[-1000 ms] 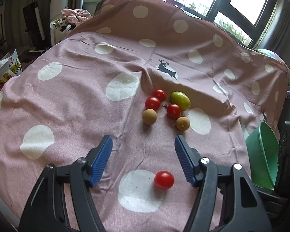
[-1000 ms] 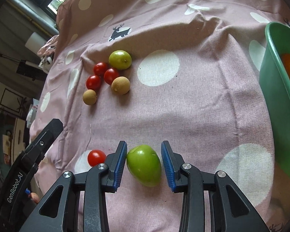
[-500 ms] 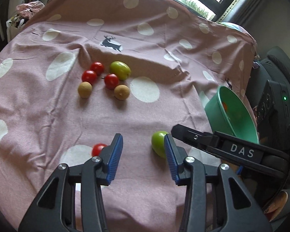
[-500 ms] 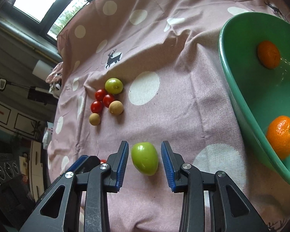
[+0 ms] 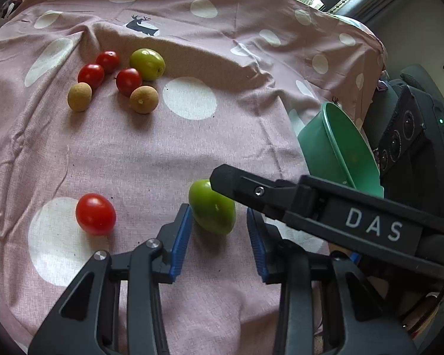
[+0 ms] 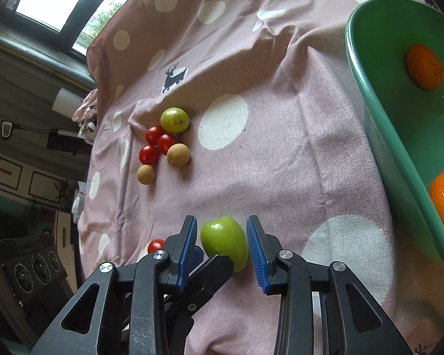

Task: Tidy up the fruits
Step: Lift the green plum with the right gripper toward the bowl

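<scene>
Between the left gripper's (image 5: 218,210) blue pads, seen through the left wrist camera, lies the green fruit (image 5: 213,207), resting on the pink spotted cloth (image 5: 162,153) that covers the bench. These jaws have just been closing and now stand narrow. The left pad is right at the fruit's skin, while a gap shows at the right pad, so they do not clamp it. The right gripper (image 5: 226,189) reaches in from the right, and one black finger marked DAS lies across the fruit's upper right side. A lone red tomato (image 5: 95,213) sits on a white spot just left of the jaws. Farther off is a cluster of three more tomatoes (image 5: 129,77), a yellow-green fruit (image 5: 147,64) and two brown round fruits (image 5: 144,99). The green bowl (image 5: 340,148) stands at the cloth's right edge.

Over on the right wrist view, the same green fruit (image 6: 223,241) sits between the right gripper's (image 6: 222,220) pads. The right pad is against it and the left pad is a sliver off. These jaws are narrow, but whether they squeeze the fruit I cannot tell. A finger (image 6: 213,269) of the left gripper crosses in front of the fruit's lower end. The bowl (image 6: 370,112) at right holds two oranges (image 6: 424,66), and the cluster lies well beyond the jaws to the left.
</scene>
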`<action>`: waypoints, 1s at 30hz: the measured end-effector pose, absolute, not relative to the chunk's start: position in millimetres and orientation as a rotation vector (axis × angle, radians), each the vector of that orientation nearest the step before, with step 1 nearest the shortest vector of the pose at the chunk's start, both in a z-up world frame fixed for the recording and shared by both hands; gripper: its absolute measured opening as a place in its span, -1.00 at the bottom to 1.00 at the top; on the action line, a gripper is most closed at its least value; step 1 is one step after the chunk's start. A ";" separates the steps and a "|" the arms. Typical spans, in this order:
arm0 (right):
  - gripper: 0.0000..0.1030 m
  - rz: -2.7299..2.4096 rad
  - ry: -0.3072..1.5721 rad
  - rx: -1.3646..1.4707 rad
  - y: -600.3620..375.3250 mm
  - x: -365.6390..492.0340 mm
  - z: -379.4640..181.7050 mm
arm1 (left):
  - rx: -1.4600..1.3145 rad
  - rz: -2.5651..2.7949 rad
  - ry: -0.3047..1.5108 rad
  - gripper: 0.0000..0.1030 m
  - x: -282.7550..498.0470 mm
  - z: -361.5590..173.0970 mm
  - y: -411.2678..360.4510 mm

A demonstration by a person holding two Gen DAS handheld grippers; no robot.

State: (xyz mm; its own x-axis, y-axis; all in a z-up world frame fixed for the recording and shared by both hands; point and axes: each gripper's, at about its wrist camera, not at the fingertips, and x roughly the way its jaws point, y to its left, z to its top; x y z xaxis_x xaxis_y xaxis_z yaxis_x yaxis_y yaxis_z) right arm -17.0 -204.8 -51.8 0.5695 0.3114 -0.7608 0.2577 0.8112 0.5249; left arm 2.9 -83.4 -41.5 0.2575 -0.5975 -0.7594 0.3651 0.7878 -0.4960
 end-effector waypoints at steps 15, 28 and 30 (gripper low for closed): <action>-0.25 0.020 0.994 0.642 -200.3 -14.1 -57.6 | -0.236 -0.654 1.095 -0.50 -0.3 -37.3 -82.6; -0.25 0.080 0.834 0.596 -193.7 -35.1 -14.5 | -0.153 -0.665 0.883 -0.52 -21.5 10.4 -81.2; -0.25 0.092 0.807 0.598 -193.3 -39.3 -7.9 | -0.142 -0.667 0.853 -0.53 -25.0 17.9 -83.9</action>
